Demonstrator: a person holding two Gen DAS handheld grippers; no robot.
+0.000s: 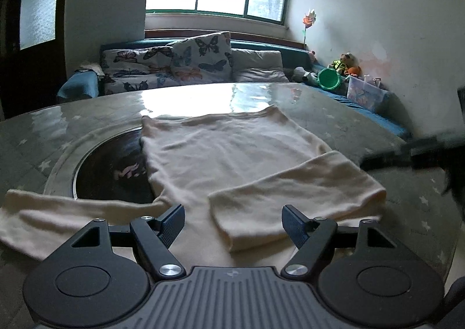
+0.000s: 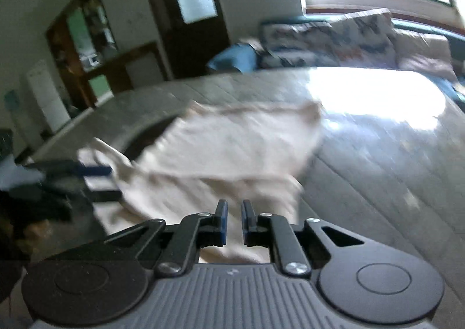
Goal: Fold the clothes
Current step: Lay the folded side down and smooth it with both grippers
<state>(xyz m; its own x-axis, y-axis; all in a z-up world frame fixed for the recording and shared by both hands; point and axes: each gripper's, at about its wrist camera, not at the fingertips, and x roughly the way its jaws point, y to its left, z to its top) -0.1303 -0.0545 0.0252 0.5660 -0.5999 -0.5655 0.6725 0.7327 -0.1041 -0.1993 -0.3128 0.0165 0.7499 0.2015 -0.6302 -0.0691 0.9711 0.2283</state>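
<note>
The cream long-sleeved top (image 1: 221, 151) lies spread flat on the round glass-topped table (image 1: 363, 125), its body running away toward the window. One sleeve (image 1: 293, 195) is already folded in across the chest; the other sleeve (image 1: 58, 212) still stretches out to the side, so the fold looks barely begun, with that second sleeve and the body folds left to do.

The left gripper (image 1: 232, 223) hangs low over the near edge of the top, its jaws wide apart with nothing between them, the folded sleeve's cuff just ahead of the right-hand jaw.

The right gripper (image 2: 232, 220) points down at the same cloth in a blurred view; its jaws stand nearly together, a thin gap showing, holding nothing as far as can be seen.
</note>
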